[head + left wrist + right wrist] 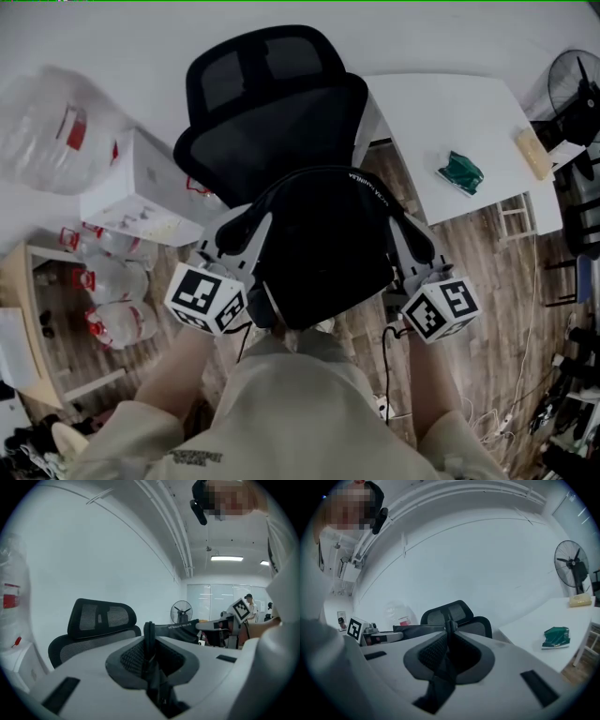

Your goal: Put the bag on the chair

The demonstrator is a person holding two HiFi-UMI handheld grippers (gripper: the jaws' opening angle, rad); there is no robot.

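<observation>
A black bag [323,248] hangs between my two grippers, over the seat of a black mesh office chair [272,112]. My left gripper [255,246] is shut on a black strap of the bag at its left side; the strap [149,641] stands pinched between the jaws in the left gripper view. At the bag's right side my right gripper [406,246] is likewise shut on a strap [449,637]. The chair's backrest [101,616] rises beyond the bag [180,631], and it shows in the right gripper view too [450,612]. The bag hides the seat.
A white table [450,131] with a green packet [460,172] stands right of the chair, a fan [574,89] beyond it. Left are a large water jug [52,117], a white box [150,187] and smaller jugs [117,319]. Cables [384,375] lie on the wooden floor.
</observation>
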